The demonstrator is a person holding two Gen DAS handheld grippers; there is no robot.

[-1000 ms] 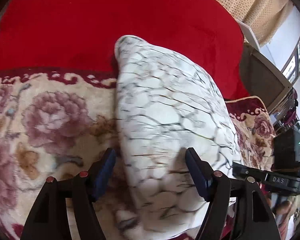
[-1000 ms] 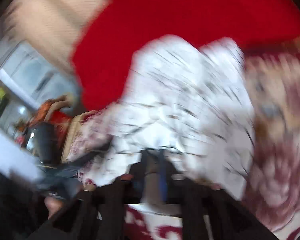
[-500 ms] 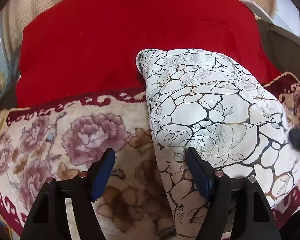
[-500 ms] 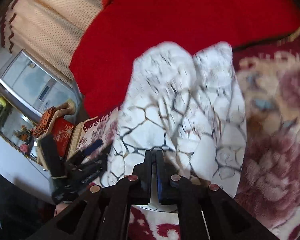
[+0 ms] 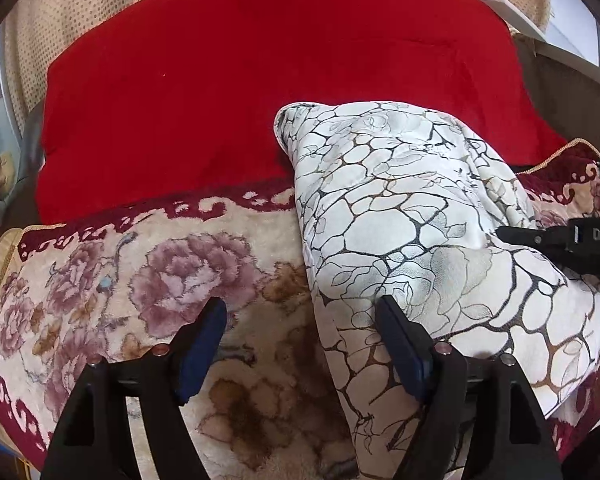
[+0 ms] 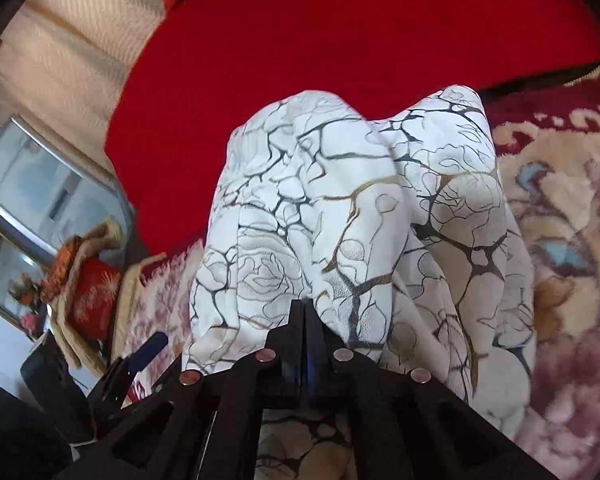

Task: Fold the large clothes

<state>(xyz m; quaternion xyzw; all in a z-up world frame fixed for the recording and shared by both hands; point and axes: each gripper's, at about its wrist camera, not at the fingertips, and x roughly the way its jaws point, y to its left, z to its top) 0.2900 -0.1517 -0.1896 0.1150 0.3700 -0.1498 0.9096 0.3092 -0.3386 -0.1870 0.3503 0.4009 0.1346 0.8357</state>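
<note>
A white garment [image 5: 400,220] with a black crackle and rose print lies folded in a thick bundle on a floral blanket [image 5: 160,280]. My left gripper [image 5: 300,308] hovers over the bundle's left edge with its jaws opening. One blue pad is over the blanket and the other over the cloth, and neither presses. My right gripper [image 6: 304,312] is shut on a fold of the garment [image 6: 340,200], which bunches up around its tips. In the left wrist view the right gripper [image 5: 512,234] reaches in from the right edge onto the cloth.
A big red cushion [image 5: 260,80] stands behind the garment, with a beige dotted curtain [image 5: 80,8] above it. The blanket's dark red border [image 5: 180,208] runs along the cushion. A glass-fronted cabinet [image 6: 32,184] and a red ornament [image 6: 92,296] are far left in the right wrist view.
The left wrist view has swung, so the garment now sits further right and more blanket shows. The right gripper has come in at that view's right edge. The right wrist view has steadied.
</note>
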